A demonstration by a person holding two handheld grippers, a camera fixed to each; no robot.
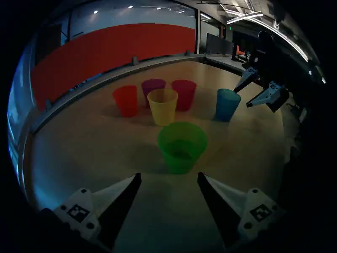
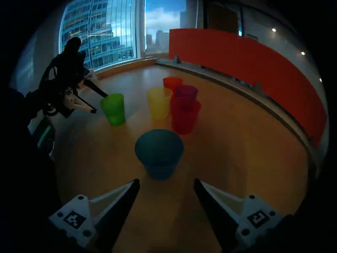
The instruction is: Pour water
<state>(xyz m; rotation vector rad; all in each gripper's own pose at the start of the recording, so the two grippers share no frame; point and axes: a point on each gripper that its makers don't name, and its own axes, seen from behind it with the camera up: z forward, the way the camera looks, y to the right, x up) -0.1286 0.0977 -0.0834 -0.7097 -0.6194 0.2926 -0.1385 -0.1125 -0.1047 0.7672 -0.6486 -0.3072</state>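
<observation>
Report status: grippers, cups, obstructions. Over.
Left gripper open, short of the translucent green plastic cup. Right gripper open, short of the blue plastic cup. Both cups upright, untouched. Four other plastic cups clustered beyond, not blocking.

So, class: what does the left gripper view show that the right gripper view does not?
Left gripper view: the green cup sits nearest, just ahead of the open left claw. Farther off, the open right claw points at the blue cup, with ceiling light strips above. Right gripper view: the blue cup sits nearest, and a window looks onto towers. Both: these cups plus the yellow cup, the wooden table and the red wall panel.
</observation>
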